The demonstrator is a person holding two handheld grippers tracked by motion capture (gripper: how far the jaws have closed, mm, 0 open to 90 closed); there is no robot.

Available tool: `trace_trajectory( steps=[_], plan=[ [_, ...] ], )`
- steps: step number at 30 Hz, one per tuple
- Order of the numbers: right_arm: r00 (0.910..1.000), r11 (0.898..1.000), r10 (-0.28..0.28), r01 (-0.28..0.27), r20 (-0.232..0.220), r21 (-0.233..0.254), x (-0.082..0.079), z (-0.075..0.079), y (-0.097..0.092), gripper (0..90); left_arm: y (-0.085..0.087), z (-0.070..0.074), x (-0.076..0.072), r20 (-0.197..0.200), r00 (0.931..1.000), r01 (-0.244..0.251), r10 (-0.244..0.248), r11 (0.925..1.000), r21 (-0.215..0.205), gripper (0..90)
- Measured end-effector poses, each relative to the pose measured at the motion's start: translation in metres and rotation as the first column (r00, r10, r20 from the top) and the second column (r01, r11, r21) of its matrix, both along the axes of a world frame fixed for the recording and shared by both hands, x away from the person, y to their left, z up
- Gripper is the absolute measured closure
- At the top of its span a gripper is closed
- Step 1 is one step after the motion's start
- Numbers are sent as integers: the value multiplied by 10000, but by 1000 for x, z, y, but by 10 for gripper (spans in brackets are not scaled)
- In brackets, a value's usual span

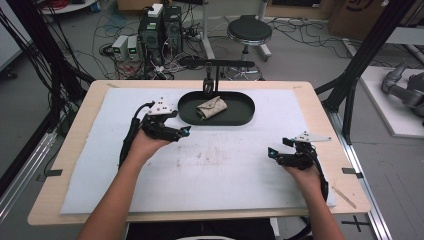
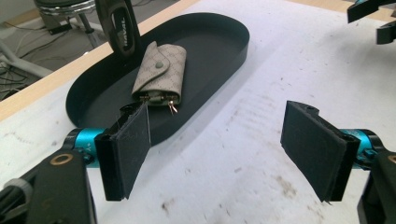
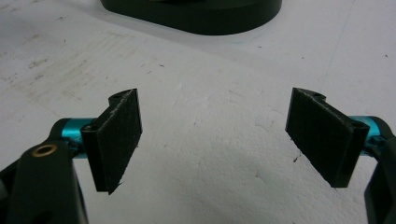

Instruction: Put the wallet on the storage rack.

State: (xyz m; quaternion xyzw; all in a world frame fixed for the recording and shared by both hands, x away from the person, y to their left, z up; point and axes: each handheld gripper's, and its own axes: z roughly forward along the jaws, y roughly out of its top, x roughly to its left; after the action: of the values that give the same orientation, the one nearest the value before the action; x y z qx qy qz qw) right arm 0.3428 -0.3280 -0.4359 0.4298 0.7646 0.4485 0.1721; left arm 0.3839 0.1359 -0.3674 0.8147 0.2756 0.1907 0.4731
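Pouch (image 2: 160, 70) in tray (image 2: 224, 42), just beyond left gripper's (image 2: 224, 154) wide-open, empty jaws.

matt dark oval tray (image 2: 219, 51), looks plastic; beige patterned cloth-like key pouch (image 2: 161, 70) with snap; white rough stained foam mat (image 1: 225, 165); pale wood table (image 1: 80, 130); gripper pads (image 3: 119, 140) black, felt-like

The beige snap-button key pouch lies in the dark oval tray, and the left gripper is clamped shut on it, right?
Not quite. The beige snap-button key pouch does lie in the dark oval tray, but the left gripper is open and apart from it, as the left gripper view shows.
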Motion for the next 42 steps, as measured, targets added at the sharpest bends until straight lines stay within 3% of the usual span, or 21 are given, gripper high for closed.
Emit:
trace_trajectory(
  steps=[6,10,15,20,24,31,38,42],
  plan=[
    [9999,9999,108,-108,35,-37,0,0,4,189,11,-8,-21,173,9998,-13,16,9999,-171,240],
    [9999,9999,114,-114,72,39,2,0,4,189,22,-14,-34,96,9995,-296,305,9962,-825,219],
    [9998,9998,145,-147,152,120,3,-1,4,189,33,-21,-50,-1,9993,-381,383,9951,-916,213],
    [9997,9998,190,-191,170,79,3,-1,6,189,40,-25,-60,145,9989,-417,435,9932,-1088,192],
    [9996,9998,208,-209,204,62,2,1,7,189,51,-32,-63,157,9979,-608,628,9924,-1074,181],
    [9993,9992,348,-345,139,-213,3,-1,12,189,61,-46,-61,-211,9955,-947,929,9895,-1089,178],
    [9991,9991,356,-351,223,-244,1,0,15,189,57,-46,-62,-125,9971,-766,757,9911,-1093,178],
    [9993,9992,318,-313,187,-240,2,0,14,189,55,-46,-62,-155,9986,-529,513,9899,-1317,178]
  ],
)
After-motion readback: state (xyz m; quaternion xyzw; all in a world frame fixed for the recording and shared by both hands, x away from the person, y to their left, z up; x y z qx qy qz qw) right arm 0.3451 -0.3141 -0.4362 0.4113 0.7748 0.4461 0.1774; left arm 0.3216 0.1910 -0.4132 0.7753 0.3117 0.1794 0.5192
